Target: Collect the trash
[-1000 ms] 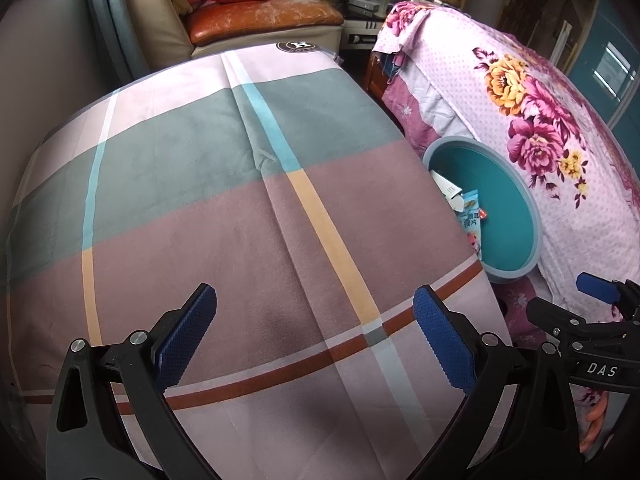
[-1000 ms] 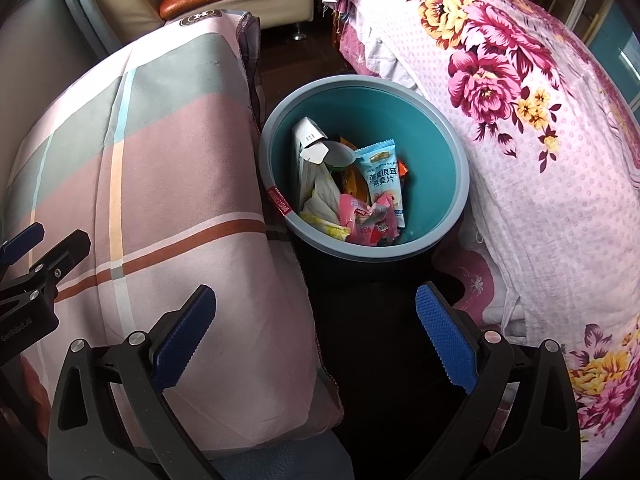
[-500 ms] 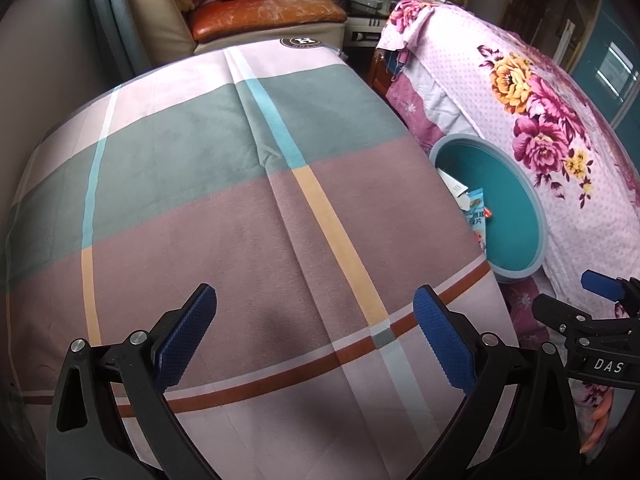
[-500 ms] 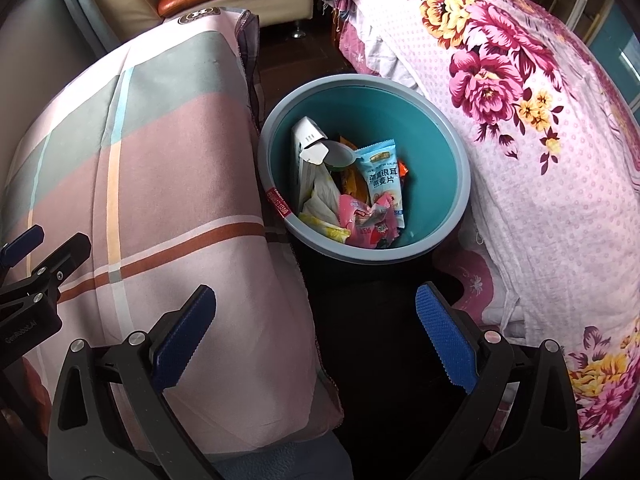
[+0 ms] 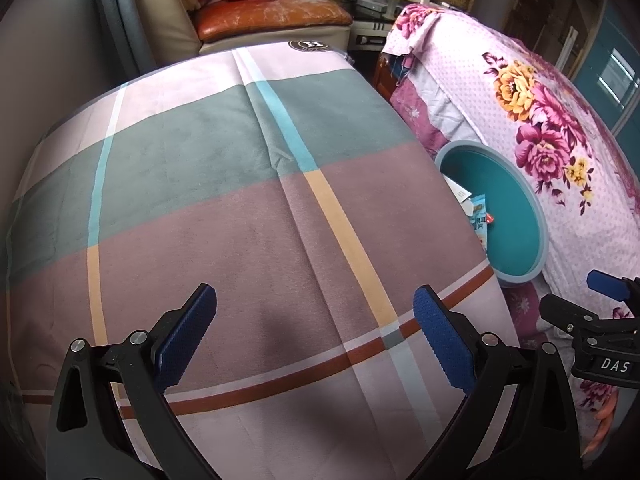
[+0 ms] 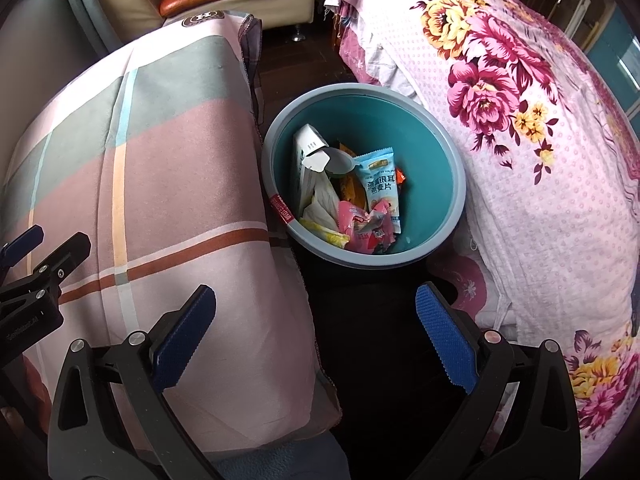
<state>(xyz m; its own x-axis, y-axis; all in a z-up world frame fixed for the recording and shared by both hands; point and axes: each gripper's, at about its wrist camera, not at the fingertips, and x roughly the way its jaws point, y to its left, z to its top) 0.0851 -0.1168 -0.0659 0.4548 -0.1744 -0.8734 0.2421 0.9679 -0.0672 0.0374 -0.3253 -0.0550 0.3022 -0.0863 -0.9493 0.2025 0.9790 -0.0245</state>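
Plaid cloth (image 5: 248, 208) fills most of the left wrist view: soft, matte, suede-like fabric in blocks of grey-green, mauve and pale pink, crossed by narrow blue, yellow and rust stripes, with a round "H" badge at its far edge; fold creases run near to far. Floral bedcover (image 6: 532, 152) fills the right side of the right wrist view: pink dotted cotton with large magenta and orange blooms, bulging and rumpled. Between the two, on the dark floor, stands the trash bin (image 6: 440, 148): round, smooth plastic, teal inside with a grey-blue rim, upright, mouth facing up, its left rim touching the hanging edge of the plaid cloth. Trash lies inside, heaped toward the bin's near-left wall. White carton (image 6: 306, 160): long axis roughly near-far, open flapped end at the far side, leaning on the left wall. Pale blue oat-flake packet (image 6: 380, 184): glossy film, long axis near-far, crimped top pointing far. Crumpled pink wrappers (image 6: 362, 226) and a yellow scrap lie at the near end. Far left, a cream armchair with an orange cushion (image 5: 268, 16). Left gripper (image 5: 314, 334): blue ribbed pads wide apart, nothing between them, over the plaid cloth. Right gripper (image 6: 316, 334): pads equally spread and empty, near side of the bin over dark floor.
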